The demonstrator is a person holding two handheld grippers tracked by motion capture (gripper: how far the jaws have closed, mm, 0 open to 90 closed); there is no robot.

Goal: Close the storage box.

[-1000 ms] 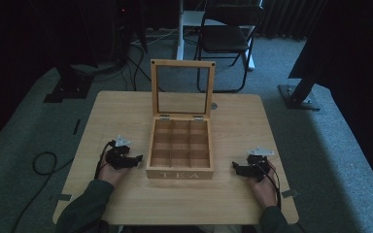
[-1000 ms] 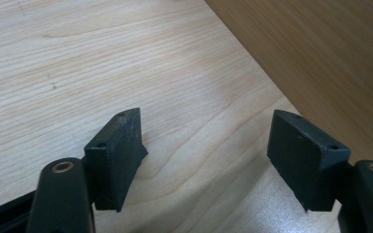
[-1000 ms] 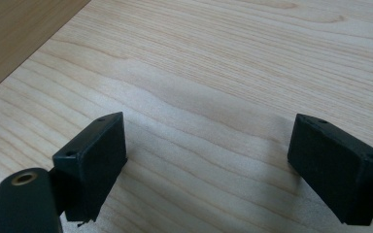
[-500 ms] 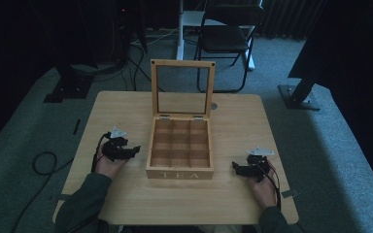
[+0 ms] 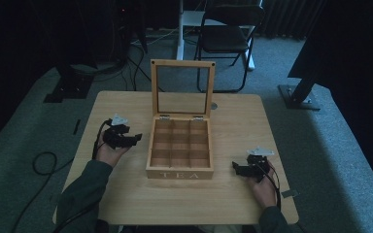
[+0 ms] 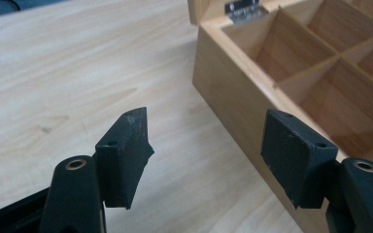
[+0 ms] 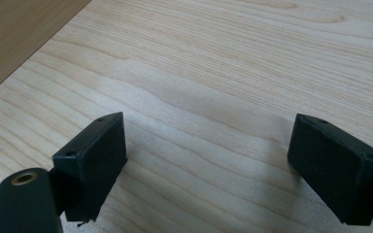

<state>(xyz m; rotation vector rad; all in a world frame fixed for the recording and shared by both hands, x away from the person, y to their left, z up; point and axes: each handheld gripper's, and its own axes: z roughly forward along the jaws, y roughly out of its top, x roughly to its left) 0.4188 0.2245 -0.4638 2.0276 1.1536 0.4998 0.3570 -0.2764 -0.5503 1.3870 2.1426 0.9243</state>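
Observation:
A wooden tea box (image 5: 179, 148) marked TEA stands in the middle of the table, its glass lid (image 5: 182, 90) upright and its nine compartments bare. My left gripper (image 5: 135, 138) hovers open just left of the box; in the left gripper view the box's left wall (image 6: 238, 92) and hinge (image 6: 243, 8) lie ahead, with nothing between the jaws (image 6: 206, 148). My right gripper (image 5: 237, 168) rests low on the table to the right of the box front, open, with only bare tabletop (image 7: 209, 97) between its jaws (image 7: 206, 160).
The light wooden table (image 5: 126, 194) stands on grey carpet. A small round disc (image 5: 214, 105) lies behind the box. A black folding chair (image 5: 228, 36) and stand bases (image 5: 298, 94) are beyond the far edge. Cables (image 5: 43, 162) trail on the floor at left.
My left gripper has risen and moved forward and right along the box's left side. The right gripper has stayed in place.

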